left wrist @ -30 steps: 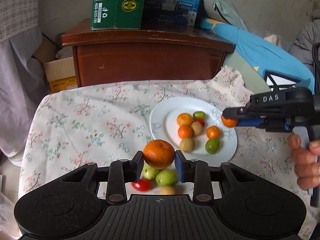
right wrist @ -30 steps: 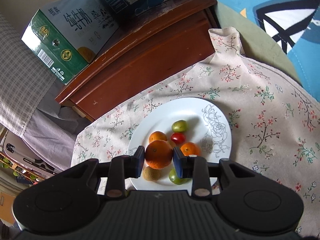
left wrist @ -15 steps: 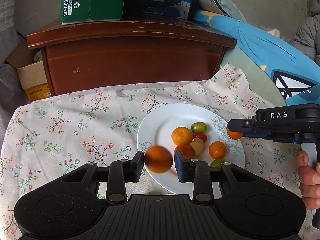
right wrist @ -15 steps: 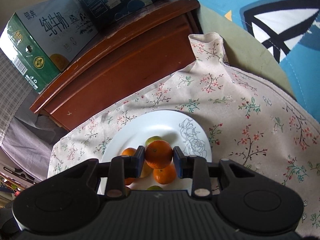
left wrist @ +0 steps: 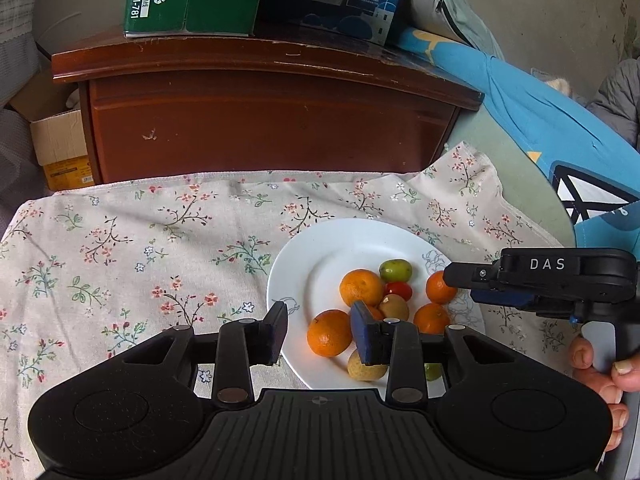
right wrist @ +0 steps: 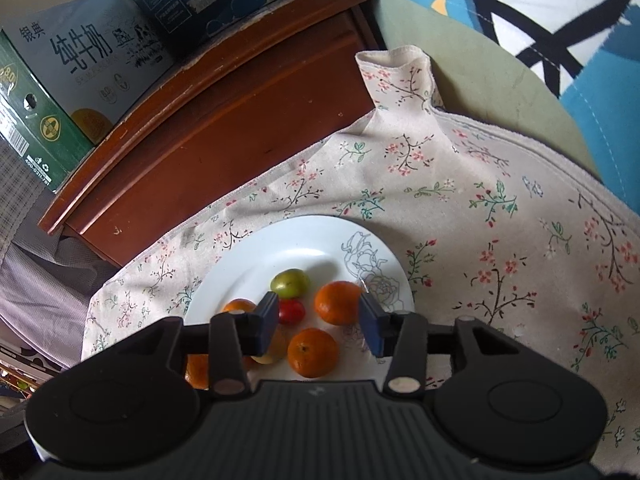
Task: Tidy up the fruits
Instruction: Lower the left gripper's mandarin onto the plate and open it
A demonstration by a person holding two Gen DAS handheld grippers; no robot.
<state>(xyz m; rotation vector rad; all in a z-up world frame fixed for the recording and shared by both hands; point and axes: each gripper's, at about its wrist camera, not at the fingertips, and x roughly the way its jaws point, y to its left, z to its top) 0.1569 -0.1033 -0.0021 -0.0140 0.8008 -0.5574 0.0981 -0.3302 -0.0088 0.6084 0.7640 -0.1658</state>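
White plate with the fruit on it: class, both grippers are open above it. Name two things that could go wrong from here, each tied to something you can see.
1. The orange between the left gripper fingers lies near the white plate edge; a nudge might roll it onto the floral cloth.
2. The right gripper hangs low over the crowded pile; as it pulls away, a finger might knock the loose orange or the cherry tomato.

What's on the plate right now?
On the white plate: oranges, a green fruit, a red tomato, brownish fruits. The left gripper's fingers hide more, so no full count.
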